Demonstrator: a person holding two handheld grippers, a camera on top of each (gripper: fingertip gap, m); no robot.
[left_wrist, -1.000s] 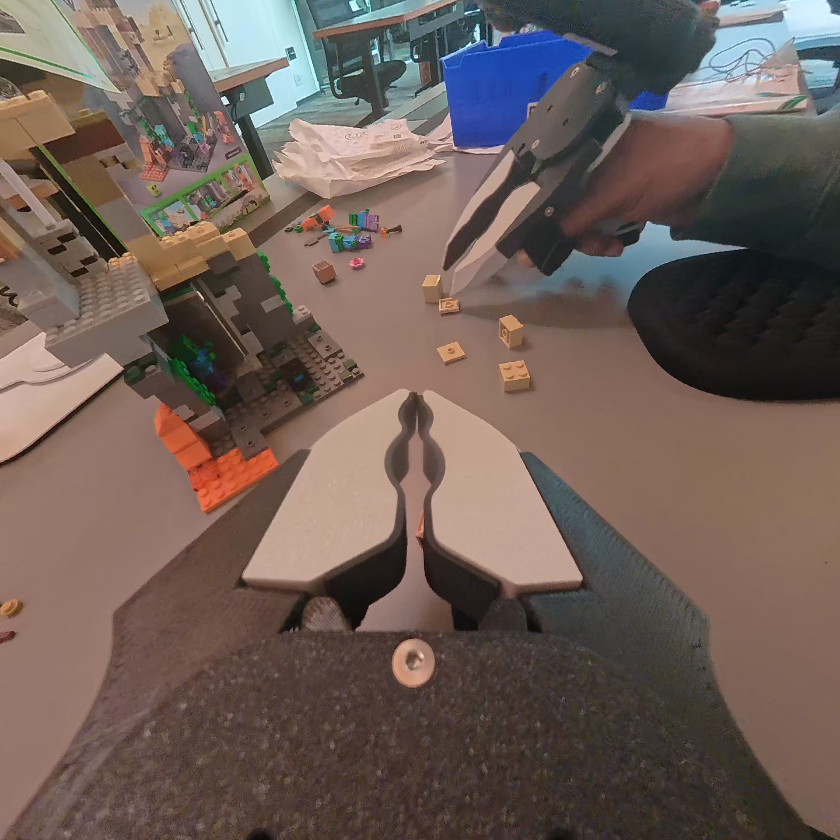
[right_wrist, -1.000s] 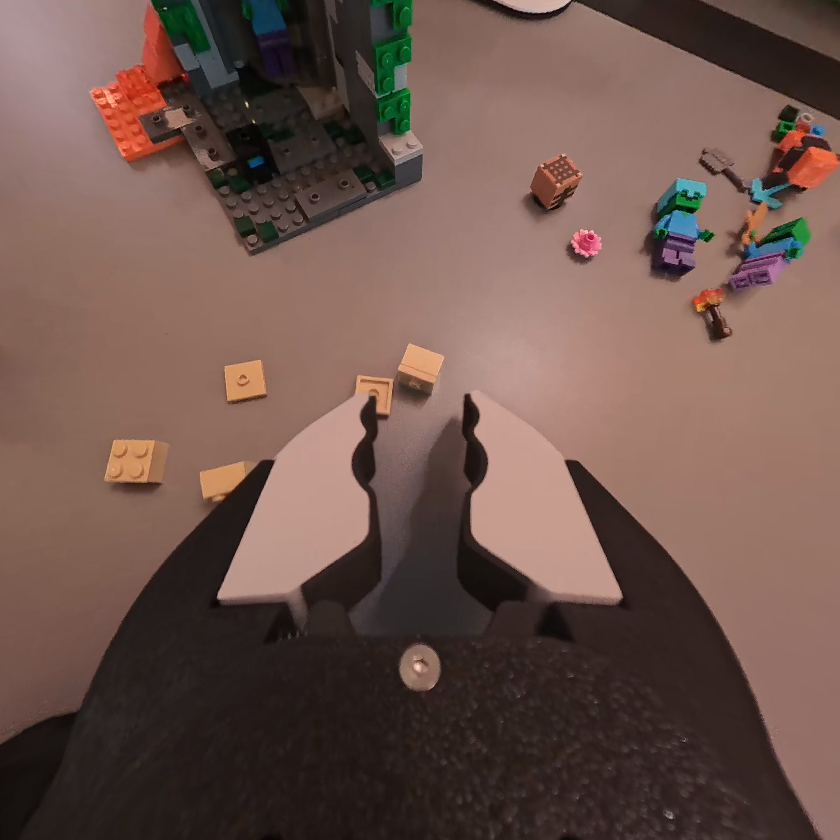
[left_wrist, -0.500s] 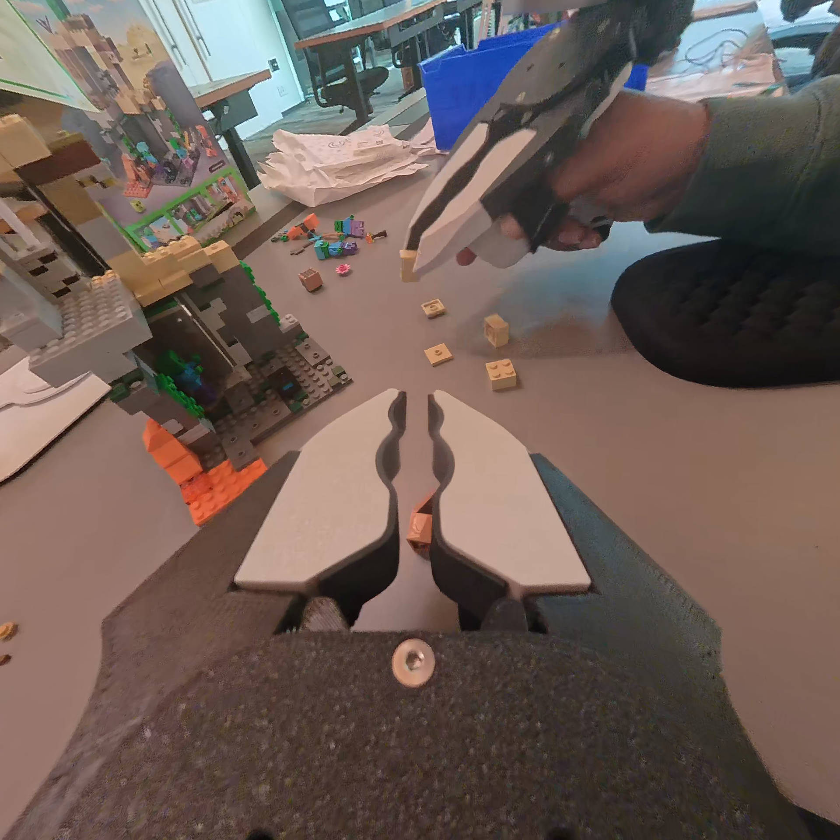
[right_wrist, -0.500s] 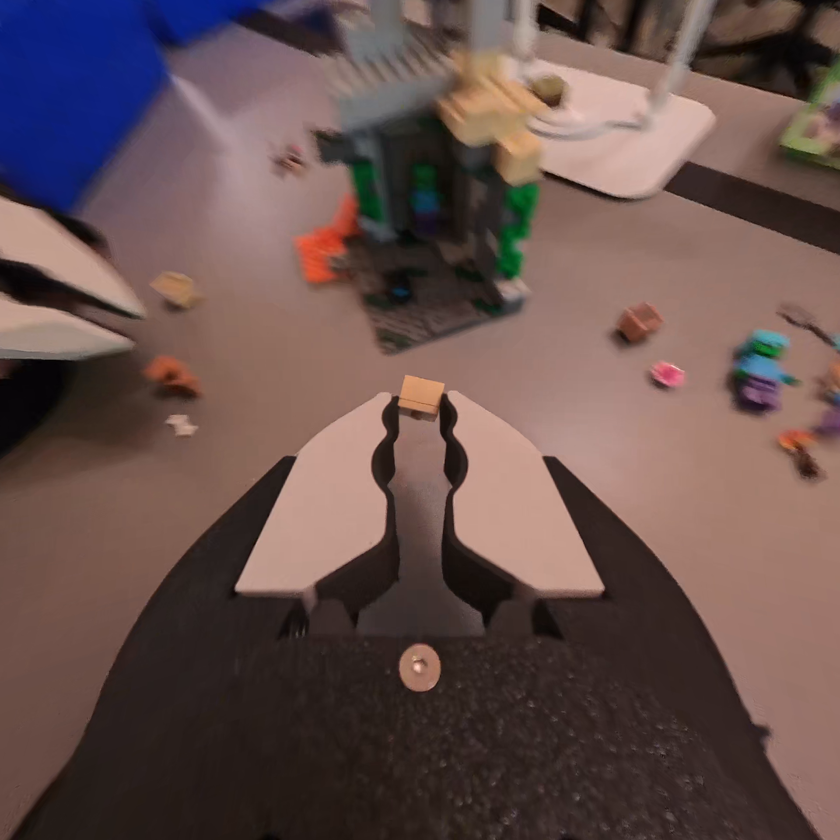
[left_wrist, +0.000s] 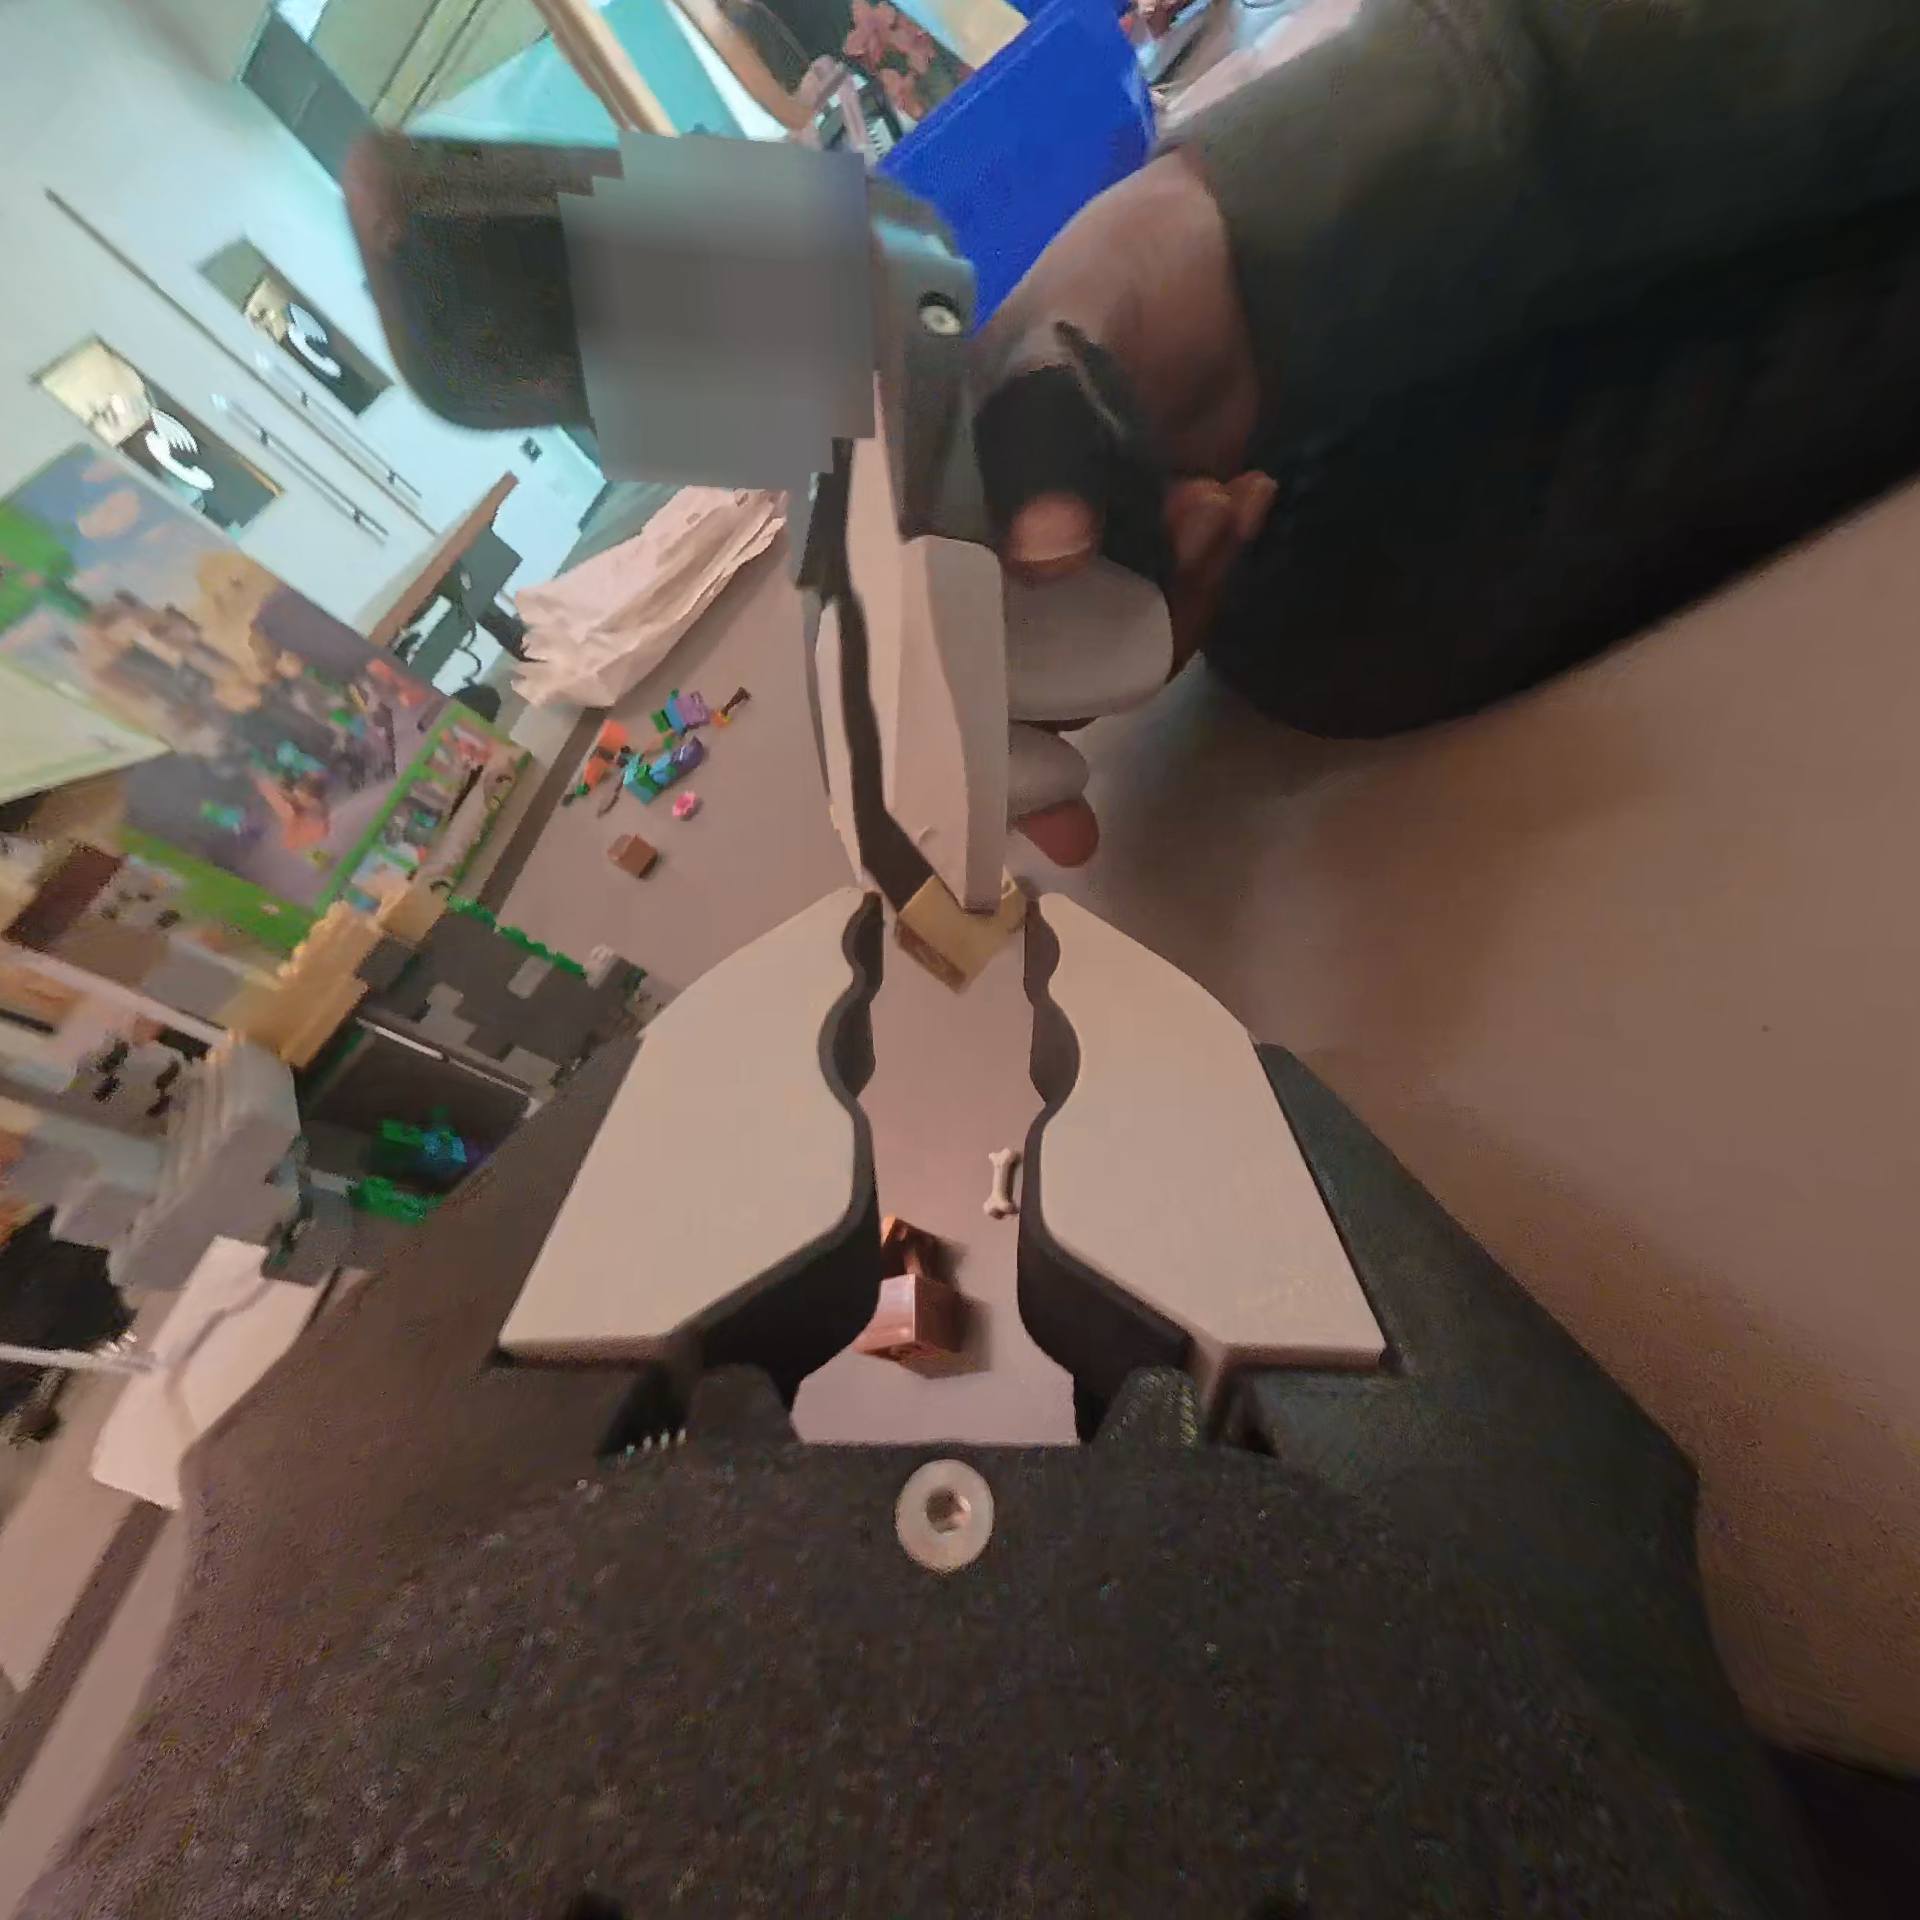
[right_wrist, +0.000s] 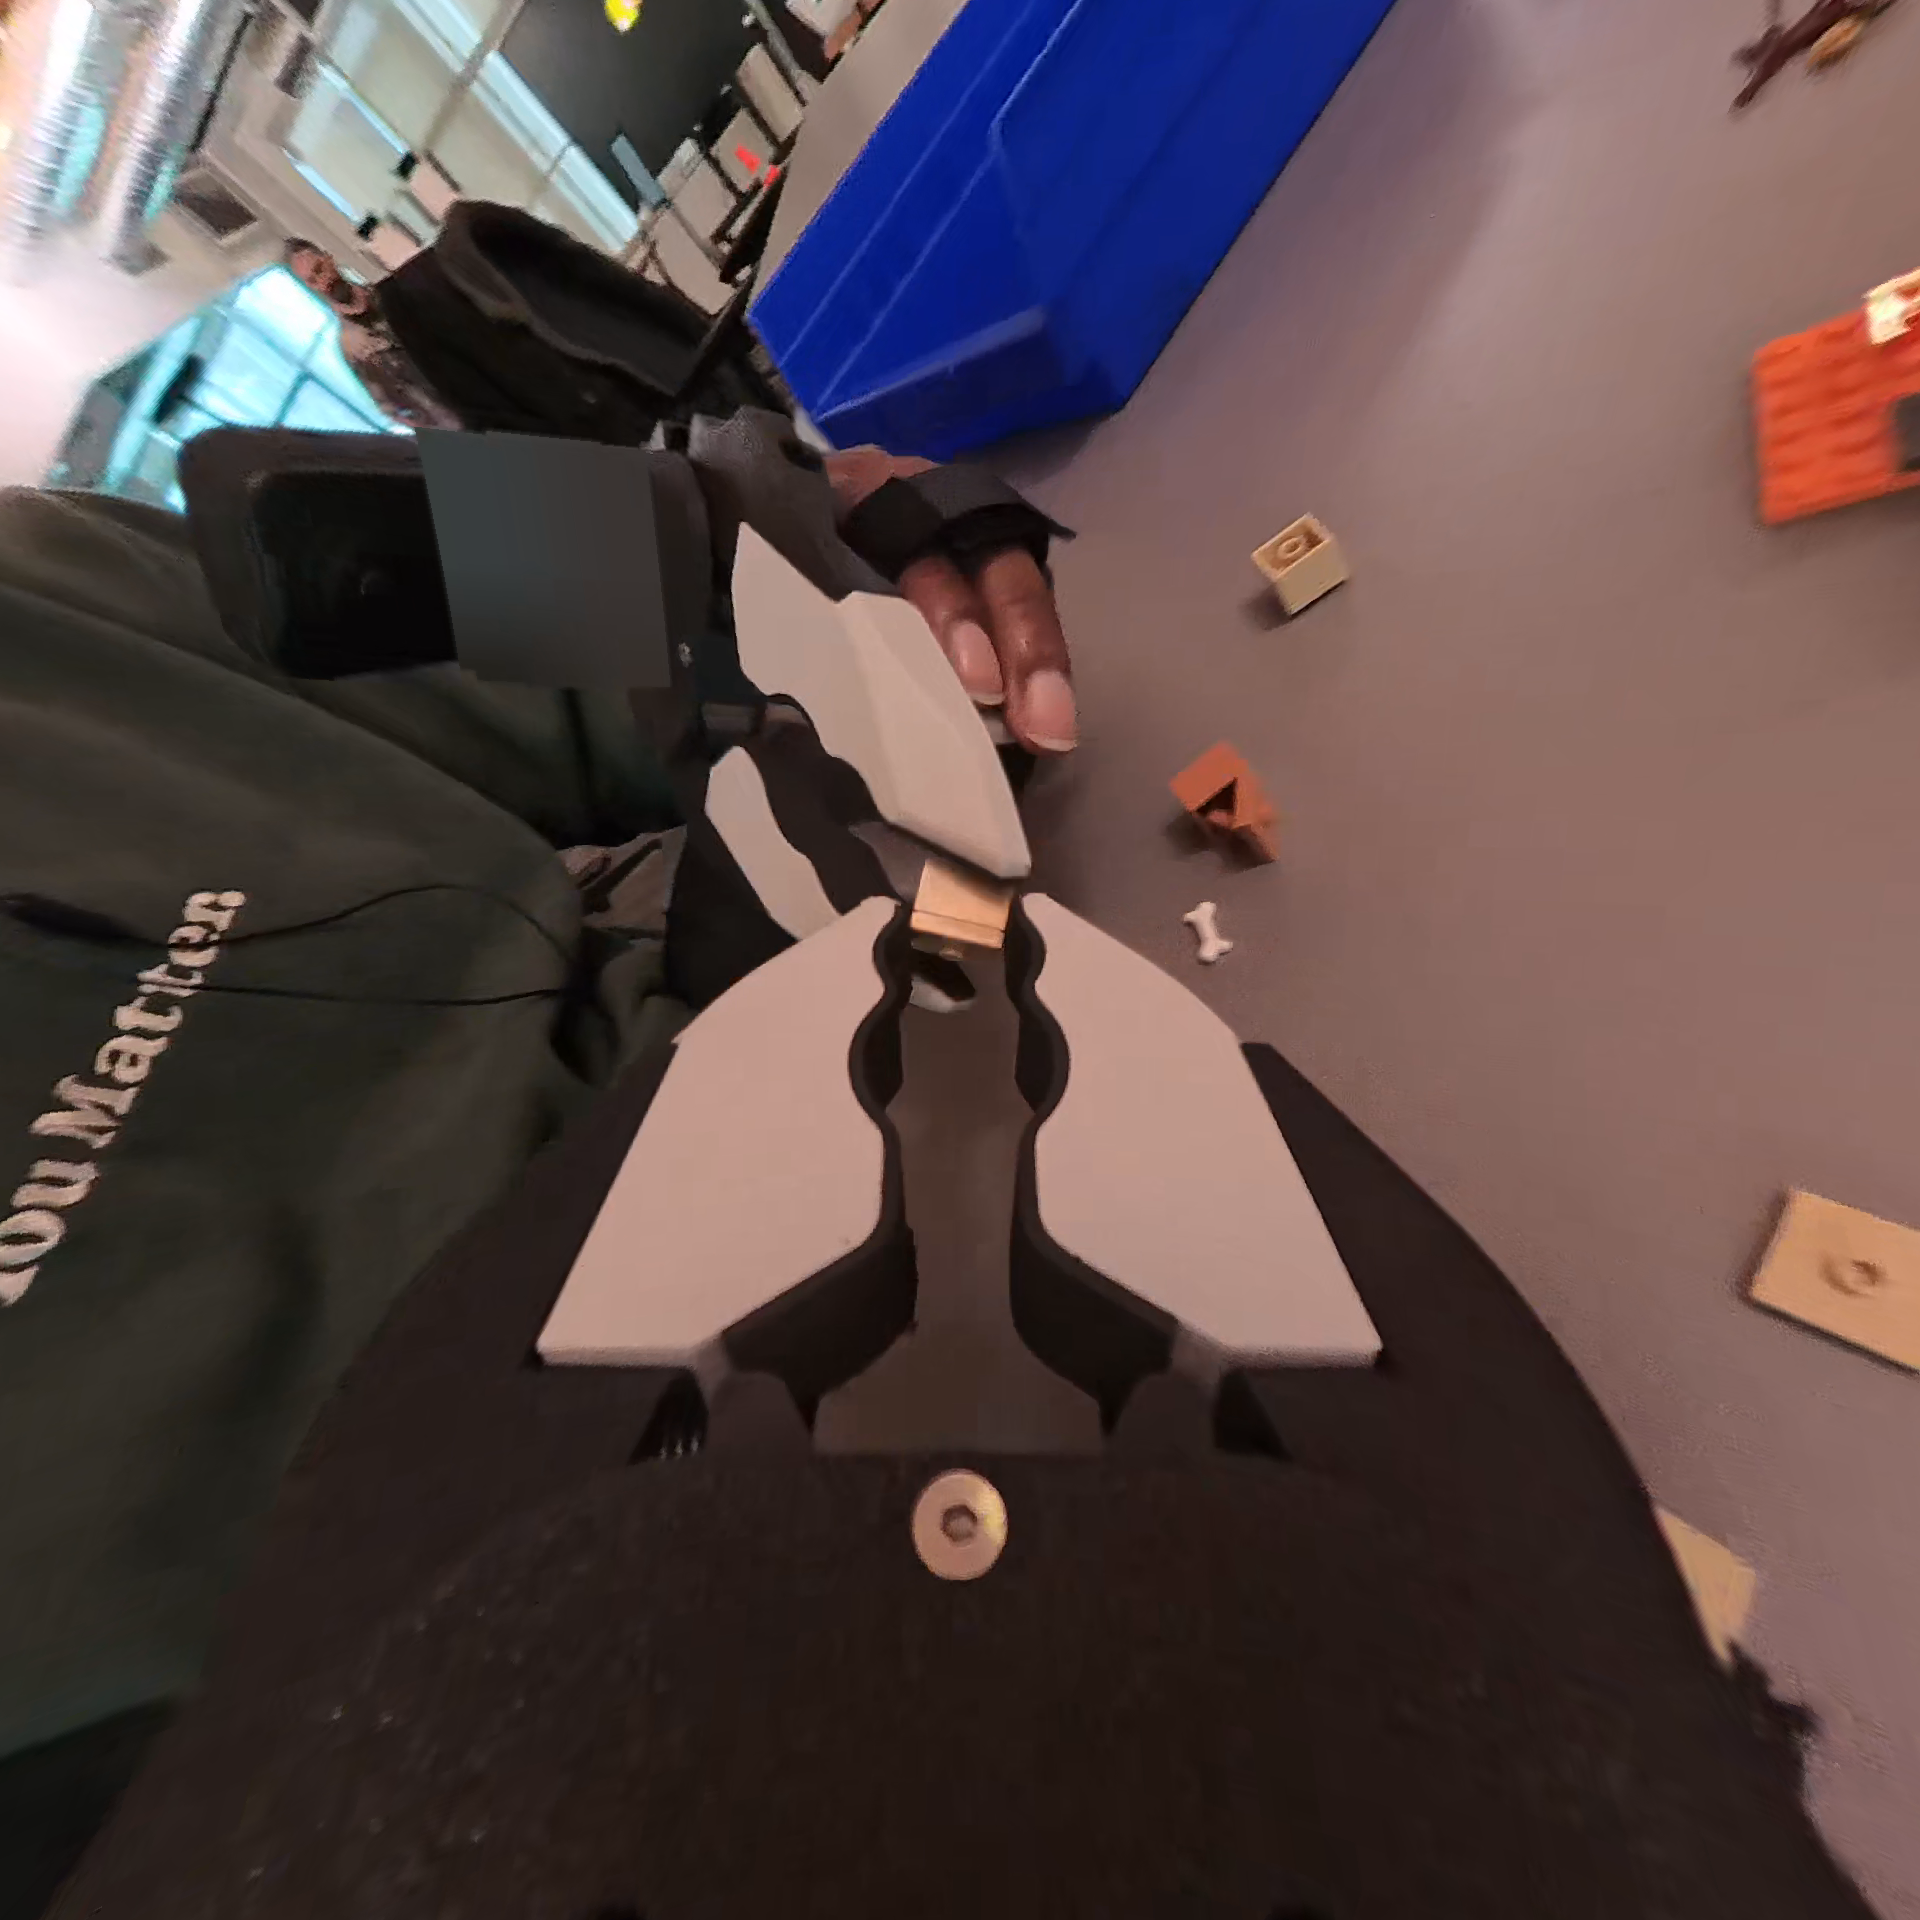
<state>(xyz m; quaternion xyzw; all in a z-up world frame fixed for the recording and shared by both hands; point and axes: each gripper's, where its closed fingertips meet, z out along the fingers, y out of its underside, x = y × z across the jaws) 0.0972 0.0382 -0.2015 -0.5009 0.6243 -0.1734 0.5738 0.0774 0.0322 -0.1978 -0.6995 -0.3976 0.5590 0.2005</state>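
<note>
right gripper pinching a small tan brick at the very tips of its fingers, lifted clear of the grey worktop. left gripper meeting it tip to tip, fingers spread apart with a clear gap, the tan brick sitting right between their tips but not clamped by them. below on the worktop: a tiny white bone piece, a brown block just beyond it, a tan cube farther off, a flat tan tile near the right edge. blue bin at the back. partly built brick castle and a scatter of coloured pieces in the left wrist view.
</note>
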